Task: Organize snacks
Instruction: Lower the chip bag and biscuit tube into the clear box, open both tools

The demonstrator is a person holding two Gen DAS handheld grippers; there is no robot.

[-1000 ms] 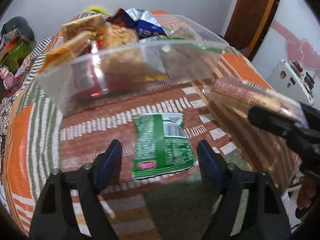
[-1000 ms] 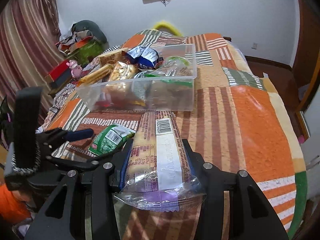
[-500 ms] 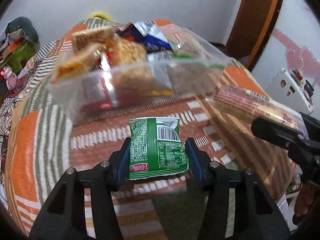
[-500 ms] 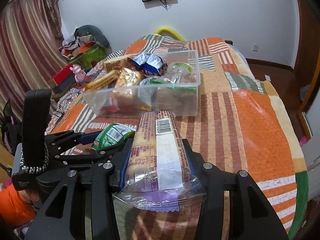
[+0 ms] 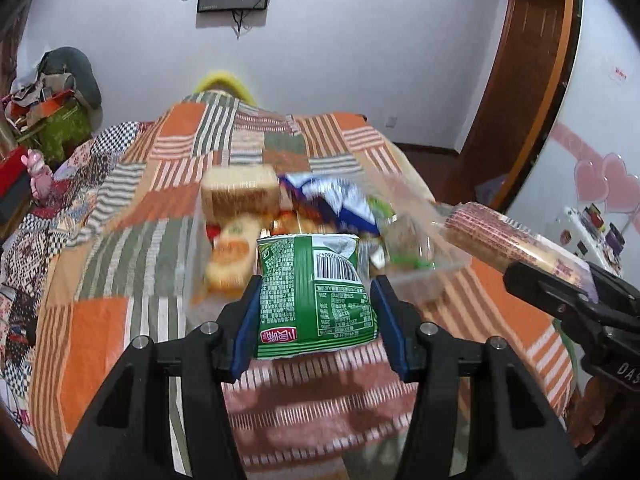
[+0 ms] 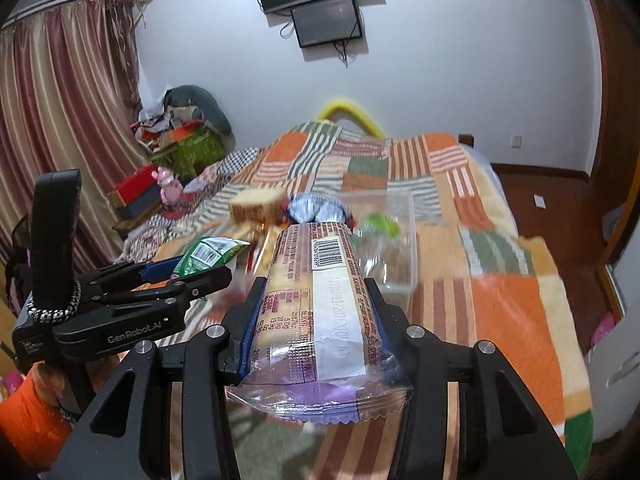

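Note:
My left gripper [image 5: 316, 304] is shut on a green snack packet [image 5: 316, 296] and holds it in the air in front of a clear plastic bin [image 5: 424, 276] filled with several snacks. The packet also shows in the right wrist view [image 6: 208, 256]. My right gripper [image 6: 314, 304] is shut on a long cracker sleeve [image 6: 320, 300] with a barcode, raised above the bed. That sleeve shows at the right of the left wrist view [image 5: 516, 244]. The bin [image 6: 400, 240] lies ahead of both grippers on the bed.
The bin rests on a patchwork bedspread [image 5: 120, 240] in orange, green and striped squares. Boxes and clothes [image 6: 180, 136] are piled left of the bed by a curtain. A wall screen [image 6: 328, 20] hangs ahead. Wooden floor [image 6: 560, 200] lies right of the bed.
My left gripper closed on the green packet and lifted it off the bedspread toward the bin. My right gripper rose with the cracker sleeve still held.

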